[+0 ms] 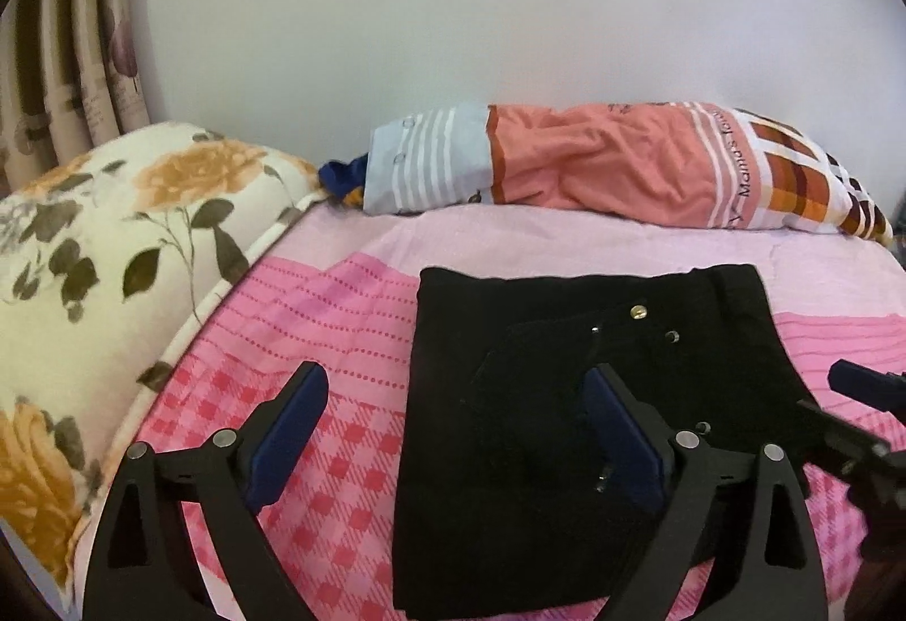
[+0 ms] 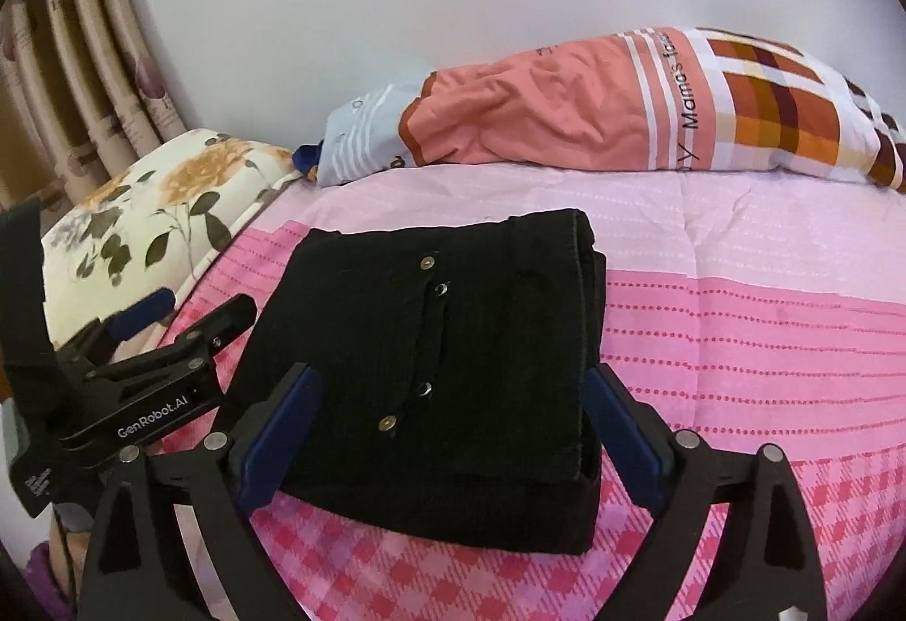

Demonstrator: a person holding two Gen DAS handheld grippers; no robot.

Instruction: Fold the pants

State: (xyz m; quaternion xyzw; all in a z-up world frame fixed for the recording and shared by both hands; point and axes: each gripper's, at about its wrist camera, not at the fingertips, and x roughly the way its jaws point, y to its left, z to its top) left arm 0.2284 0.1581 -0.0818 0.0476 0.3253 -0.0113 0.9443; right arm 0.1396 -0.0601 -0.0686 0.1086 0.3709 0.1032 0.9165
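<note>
Left gripper [image 1: 456, 428] and right gripper [image 2: 453, 431]: both held spread, nothing grasped; folded black pants [image 2: 447, 360] laid at 12 o'clock on pink bedsheet [image 2: 736, 338].

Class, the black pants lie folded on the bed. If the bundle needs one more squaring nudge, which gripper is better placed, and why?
Probably the right gripper: its open jaws straddle the black pants. The left gripper, also open, sits off-centre over the bundle's left edge.
</note>
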